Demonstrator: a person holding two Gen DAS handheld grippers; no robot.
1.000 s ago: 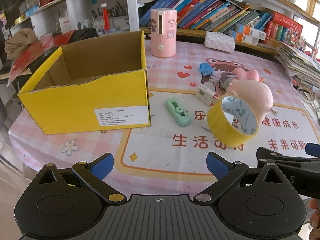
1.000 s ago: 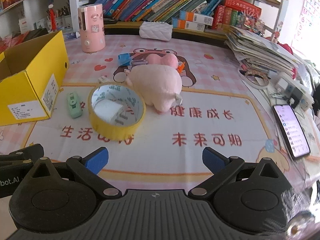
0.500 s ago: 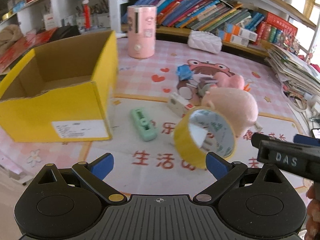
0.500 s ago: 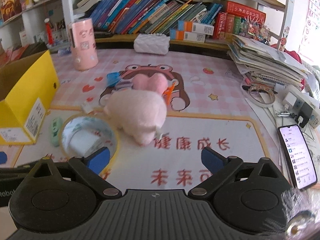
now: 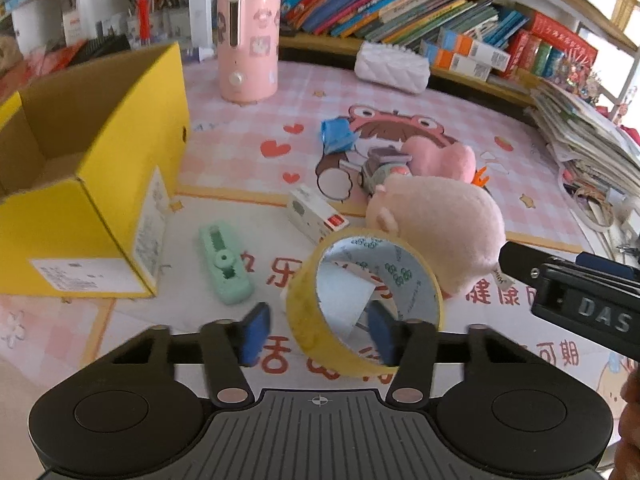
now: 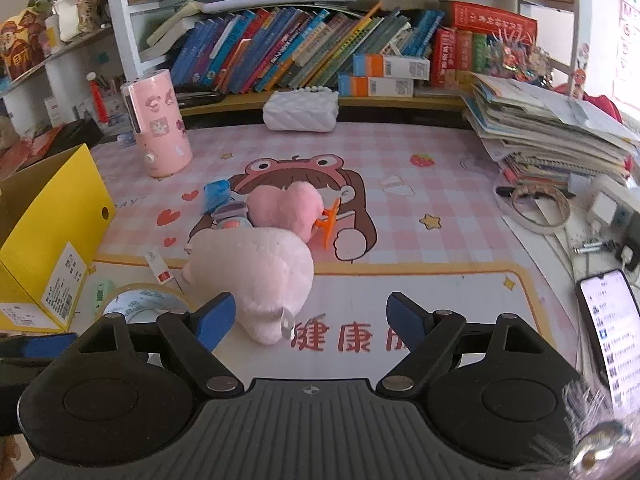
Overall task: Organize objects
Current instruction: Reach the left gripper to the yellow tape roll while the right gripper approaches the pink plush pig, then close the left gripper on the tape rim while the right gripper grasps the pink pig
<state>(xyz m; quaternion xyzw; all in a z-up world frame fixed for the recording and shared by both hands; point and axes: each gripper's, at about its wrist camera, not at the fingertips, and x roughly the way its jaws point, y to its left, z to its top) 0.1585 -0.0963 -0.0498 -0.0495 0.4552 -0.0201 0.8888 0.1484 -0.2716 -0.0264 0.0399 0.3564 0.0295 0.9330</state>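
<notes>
A yellow tape roll stands on edge on the mat. My left gripper is open, with one blue pad left of the roll's near wall and the other inside its hole. The roll also shows in the right wrist view. My right gripper is open and empty, right in front of a pale pink plush pig, also seen in the left wrist view. An open yellow box stands at the left.
On the mat lie a green tape dispenser, a small white carton, a blue packet, a pink heart plush and a pink humidifier. Papers and a phone lie at the right.
My left gripper moved right and forward onto the tape roll and narrowed around its wall. My right gripper moved forward toward the plush pig.
</notes>
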